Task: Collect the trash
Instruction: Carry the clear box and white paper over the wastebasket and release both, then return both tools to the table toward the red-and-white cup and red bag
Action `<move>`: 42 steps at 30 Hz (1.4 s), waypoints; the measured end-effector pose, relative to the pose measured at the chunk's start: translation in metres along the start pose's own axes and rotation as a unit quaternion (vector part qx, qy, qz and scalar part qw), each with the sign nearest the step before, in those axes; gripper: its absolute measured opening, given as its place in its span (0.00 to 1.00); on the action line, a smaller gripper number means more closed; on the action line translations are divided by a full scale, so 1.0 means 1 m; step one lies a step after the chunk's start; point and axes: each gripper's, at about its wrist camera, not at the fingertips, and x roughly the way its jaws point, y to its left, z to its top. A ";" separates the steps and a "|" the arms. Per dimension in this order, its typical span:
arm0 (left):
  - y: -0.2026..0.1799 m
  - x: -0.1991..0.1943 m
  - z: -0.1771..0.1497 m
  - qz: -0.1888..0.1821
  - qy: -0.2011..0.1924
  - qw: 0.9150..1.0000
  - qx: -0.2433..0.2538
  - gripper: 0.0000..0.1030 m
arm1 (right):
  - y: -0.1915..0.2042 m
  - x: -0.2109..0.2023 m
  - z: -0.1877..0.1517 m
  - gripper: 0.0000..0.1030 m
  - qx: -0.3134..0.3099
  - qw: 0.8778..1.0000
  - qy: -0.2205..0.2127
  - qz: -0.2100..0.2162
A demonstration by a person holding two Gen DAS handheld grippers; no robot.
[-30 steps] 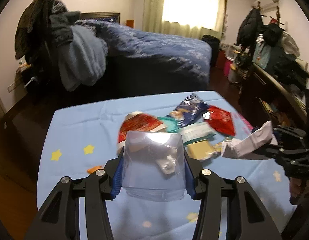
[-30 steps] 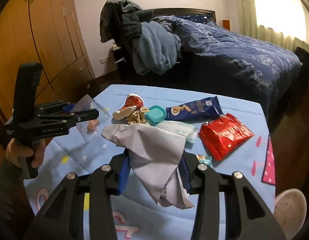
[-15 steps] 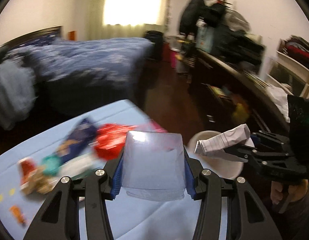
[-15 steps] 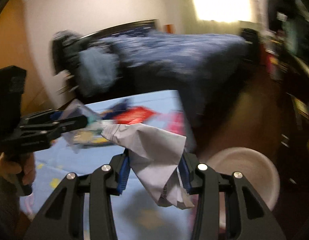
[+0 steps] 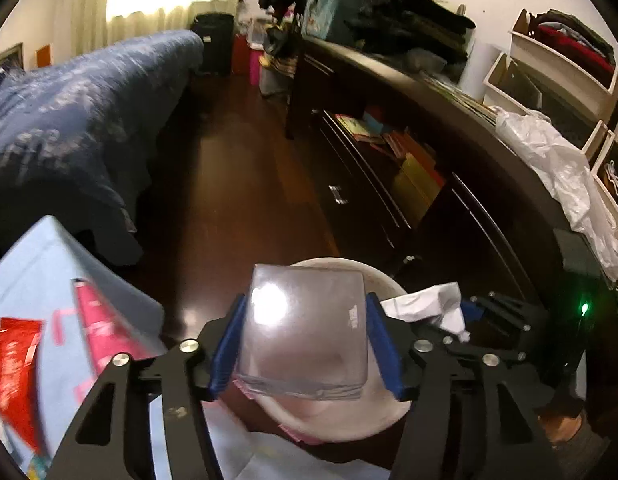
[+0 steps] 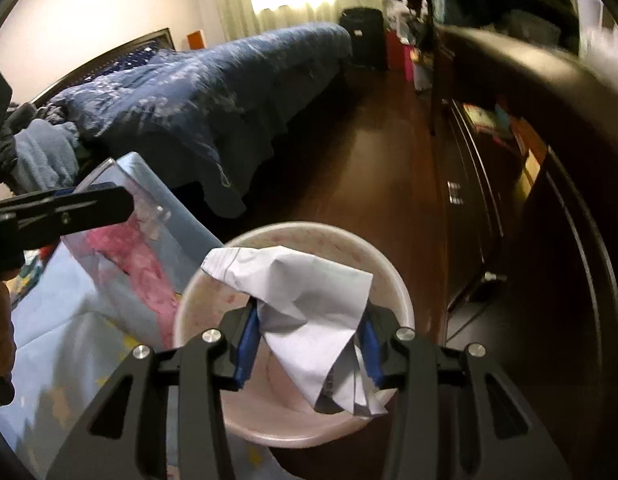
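Between the left pads: a clear plastic box (image 5: 305, 332) is being carried in the left gripper (image 5: 305, 344); the blue fingers (image 5: 225, 344) are standing just at its two flanks, and whether they are pressing cannot be told. The jaws have just been opening with the box between them.
Between the right pads: a crumpled white paper (image 6: 309, 312) is being pinched by the right gripper (image 6: 309, 344) at a middling width, one loose end being trailed downward past the right pad.
Directly below both loads: a pale round bin (image 6: 393, 280) is being overhung; in the left wrist view its rim (image 5: 337, 264) is being seen behind and under the box.
Governing relation: each load is being held above the bin's mouth, so the drop is judged to be straight down, with no sideways reach needed.
Long axis: the paper is being held slantwise across the jaws, high at its left corner and low at its right; the box's broad face is being turned toward the lens.
Nearer hand: the left is judged further into release; both are being held side by side, near one another over the rim.
Beside the bin: a table in blue cloth (image 5: 41, 264) with a red wrapper (image 5: 13, 364) is being left for later collection.
Farther off: a bed (image 6: 213, 92) and dark cabinets (image 5: 409, 200) are being shown across the wooden floor.
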 end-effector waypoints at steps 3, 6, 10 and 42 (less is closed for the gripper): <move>0.001 0.011 0.004 -0.022 0.001 1.000 -0.011 0.94 | -0.004 0.006 -0.004 0.46 0.004 1.000 0.005 -0.005; 0.002 0.017 0.007 -0.030 0.003 0.999 -0.019 0.95 | -0.006 0.013 -0.004 0.47 0.007 1.000 0.010 -0.001; 0.003 0.022 0.010 -0.024 0.008 0.999 -0.026 0.96 | -0.006 0.013 -0.005 0.50 0.008 1.000 0.007 0.009; 0.157 -0.366 -0.220 0.422 -0.235 0.849 -0.213 0.96 | 0.282 -0.147 -0.014 0.87 -0.229 0.939 -0.125 0.226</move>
